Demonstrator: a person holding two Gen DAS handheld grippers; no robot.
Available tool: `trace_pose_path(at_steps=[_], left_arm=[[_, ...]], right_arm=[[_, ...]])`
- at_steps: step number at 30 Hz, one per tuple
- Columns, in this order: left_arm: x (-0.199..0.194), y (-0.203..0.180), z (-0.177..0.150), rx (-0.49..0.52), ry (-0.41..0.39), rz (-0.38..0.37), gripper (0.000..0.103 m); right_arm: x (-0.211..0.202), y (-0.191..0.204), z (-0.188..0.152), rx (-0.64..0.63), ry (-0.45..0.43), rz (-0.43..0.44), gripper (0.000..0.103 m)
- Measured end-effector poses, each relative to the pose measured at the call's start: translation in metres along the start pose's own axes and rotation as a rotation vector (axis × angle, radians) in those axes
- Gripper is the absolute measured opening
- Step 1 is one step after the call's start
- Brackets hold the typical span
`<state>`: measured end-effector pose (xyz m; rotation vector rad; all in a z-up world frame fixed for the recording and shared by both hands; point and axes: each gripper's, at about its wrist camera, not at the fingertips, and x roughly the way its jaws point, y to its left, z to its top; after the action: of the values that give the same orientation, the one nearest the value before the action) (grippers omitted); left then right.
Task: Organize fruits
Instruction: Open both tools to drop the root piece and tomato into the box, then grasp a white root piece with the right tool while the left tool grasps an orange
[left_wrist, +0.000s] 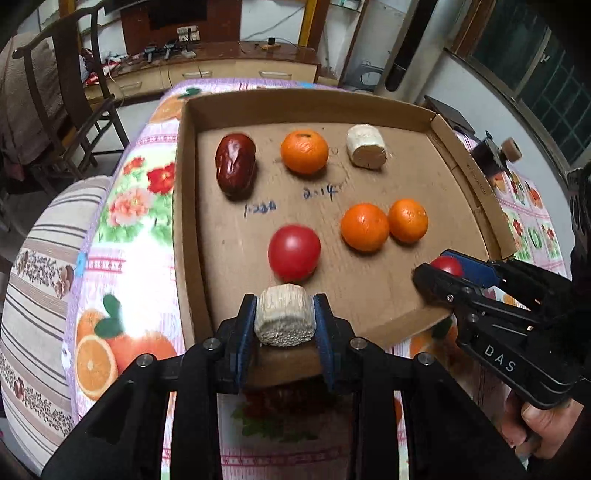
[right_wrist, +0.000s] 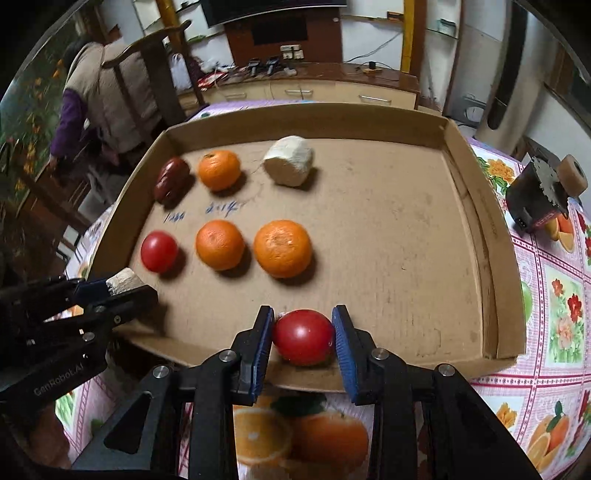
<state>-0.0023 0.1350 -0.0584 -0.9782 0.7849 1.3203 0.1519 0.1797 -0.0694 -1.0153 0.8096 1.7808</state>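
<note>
A shallow cardboard tray (left_wrist: 310, 107) (right_wrist: 476, 206) holds a red date (left_wrist: 235, 164) (right_wrist: 170, 178), three oranges (left_wrist: 304, 151) (left_wrist: 365, 227) (left_wrist: 407, 220), a white cane piece (left_wrist: 366, 146) (right_wrist: 290, 160) and a red tomato (left_wrist: 294, 252) (right_wrist: 159, 251). My left gripper (left_wrist: 284, 317) is shut on a second white cane piece (left_wrist: 285, 319) (right_wrist: 122, 280) at the tray's near edge. My right gripper (right_wrist: 303, 338) is shut on a second red tomato (right_wrist: 303, 336) (left_wrist: 447, 265) over the tray's near edge.
The tray lies on a table with a flowered, fruit-printed cloth (left_wrist: 122, 206) (right_wrist: 554, 302). A black device with a roll (right_wrist: 543, 195) (left_wrist: 496, 149) stands right of the tray. A wooden chair (left_wrist: 66, 92) and a person (right_wrist: 96, 99) are at the far left.
</note>
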Motion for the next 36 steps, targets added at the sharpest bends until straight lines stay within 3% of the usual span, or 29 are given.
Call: trace_pose_path(at_steps=[1, 4, 8, 12, 16, 26, 36], left_arm=[[0.0, -0.001, -0.002, 0.006, 0.003, 0.001, 0.028], [-0.002, -0.005, -0.002, 0.022, -0.002, 0.032, 0.03], [-0.008, -0.004, 0.002, 0.02, -0.012, 0.032, 0.043], [-0.018, -0.008, 0.003, 0.028, -0.017, 0.058, 0.044], [-0.028, -0.01, 0.002, 0.032, -0.035, 0.066, 0.054], [-0.055, -0.009, -0.006, 0.025, -0.062, 0.036, 0.054], [-0.064, -0.015, -0.028, 0.027, -0.052, 0.02, 0.054]], right_arm=[[-0.001, 0.001, -0.001, 0.0, 0.001, 0.001, 0.035], [-0.005, 0.003, -0.003, 0.005, -0.014, -0.028, 0.05], [-0.018, 0.003, -0.002, 0.011, -0.056, -0.034, 0.067], [-0.037, -0.001, -0.006, 0.035, -0.1, -0.02, 0.069], [-0.053, -0.005, -0.014, 0.056, -0.117, -0.005, 0.071], [-0.096, -0.014, -0.058, 0.132, -0.153, 0.035, 0.071], [-0.114, -0.023, -0.095, 0.173, -0.135, 0.034, 0.071]])
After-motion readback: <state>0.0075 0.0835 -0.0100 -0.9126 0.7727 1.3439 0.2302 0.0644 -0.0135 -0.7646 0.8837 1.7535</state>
